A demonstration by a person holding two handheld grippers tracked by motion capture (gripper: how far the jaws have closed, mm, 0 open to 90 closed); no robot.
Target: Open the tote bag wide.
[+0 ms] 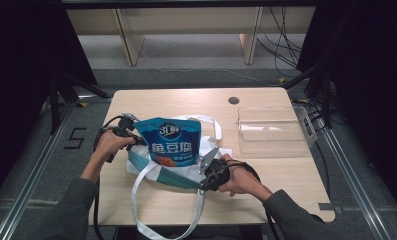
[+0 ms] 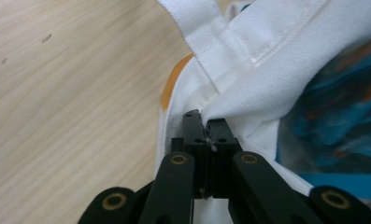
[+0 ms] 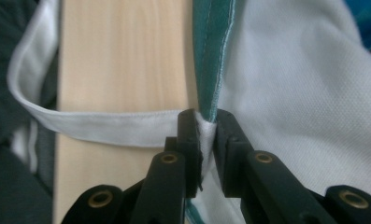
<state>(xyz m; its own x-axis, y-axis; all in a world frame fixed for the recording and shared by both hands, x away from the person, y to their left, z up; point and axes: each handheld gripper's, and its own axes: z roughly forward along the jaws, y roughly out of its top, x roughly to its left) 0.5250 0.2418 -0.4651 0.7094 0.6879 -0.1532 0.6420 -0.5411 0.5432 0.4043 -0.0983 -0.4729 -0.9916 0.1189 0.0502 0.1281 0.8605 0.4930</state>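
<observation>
You are pinching the white cloth bag [image 1: 176, 172] on the counter [image 1: 266, 185] by opposite rim edges, left hand-held gripper [image 2: 204, 122] and right hand-held gripper [image 3: 205, 122] both clamped on fabric, the blue snack pouch [image 1: 171, 142] lying between them.

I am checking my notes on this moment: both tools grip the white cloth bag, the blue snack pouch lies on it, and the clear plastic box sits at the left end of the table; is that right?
Not quite: the clear plastic box sits at the right end of the table, as the high view shows. The rest holds: the left tool and the right tool both grip the white cloth bag, and the blue snack pouch lies on it.
</observation>
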